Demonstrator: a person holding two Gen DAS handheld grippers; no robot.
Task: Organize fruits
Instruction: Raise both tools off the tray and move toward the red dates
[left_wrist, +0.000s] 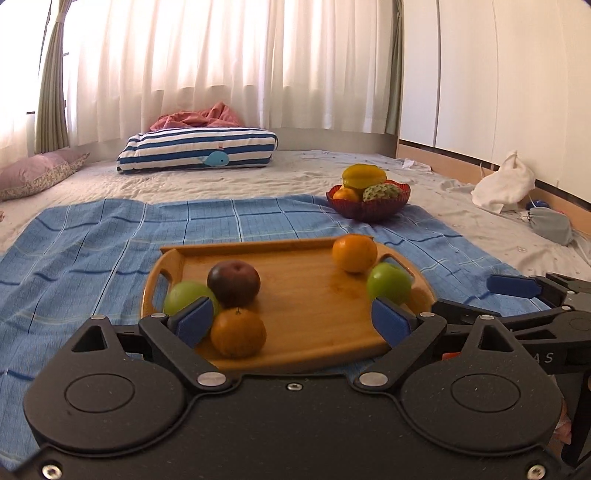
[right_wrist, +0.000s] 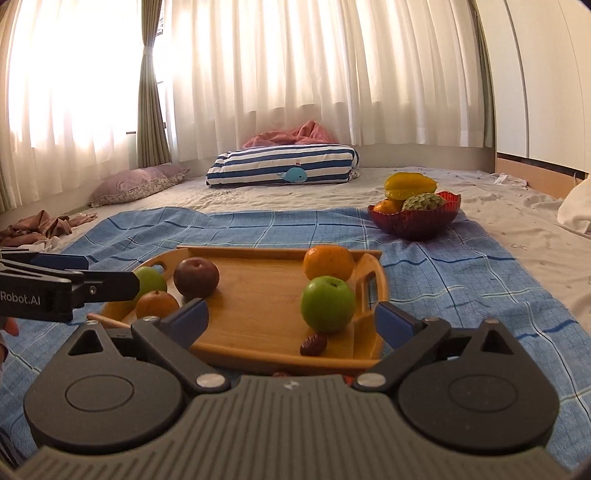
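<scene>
Fruits (left_wrist: 236, 282) on tray (left_wrist: 295, 295) just beyond both grippers' fingers (left_wrist: 195, 319); left gripper (left_wrist: 291, 321) and right gripper (right_wrist: 291, 321) spread wide, empty.

You have a smooth, satin-finished wooden tray (left_wrist: 295, 295) on a woven blue checked cloth (left_wrist: 92, 251); the fruit bowl (left_wrist: 369, 210) looks like glossy ribbed red glass or plastic; your left gripper (left_wrist: 295, 321) shows matt black plastic with bare metal rivets.

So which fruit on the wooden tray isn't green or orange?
The dark purple-red fruit, beside the left green apple. A small brown fruit also lies near the tray's front edge.
</scene>
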